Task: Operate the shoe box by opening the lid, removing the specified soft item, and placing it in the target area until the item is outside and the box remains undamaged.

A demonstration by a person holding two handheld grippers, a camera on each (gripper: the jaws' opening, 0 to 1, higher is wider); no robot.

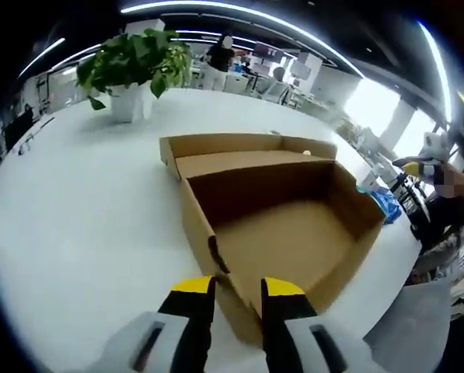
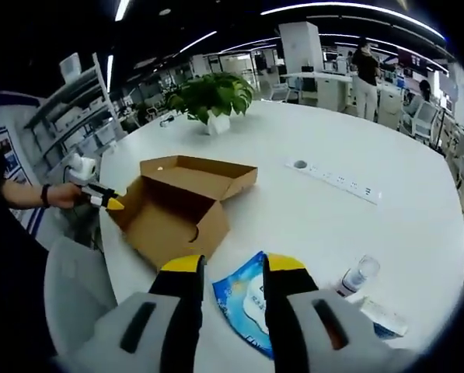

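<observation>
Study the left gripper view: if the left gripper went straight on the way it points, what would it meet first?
Probably the shoe box: the left gripper has its open jaws either side of the near corner wall, so that wall comes first; depth is hard to judge.

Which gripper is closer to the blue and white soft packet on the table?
Right. The right gripper straddles the blue and white soft packet; the left gripper is across the open brown cardboard box, at its corner.

I am looking along my left gripper (image 1: 239, 289) and right gripper (image 2: 229, 266), both showing black jaws capped in yellow rising from pale grey housings at six o'clock.
</observation>
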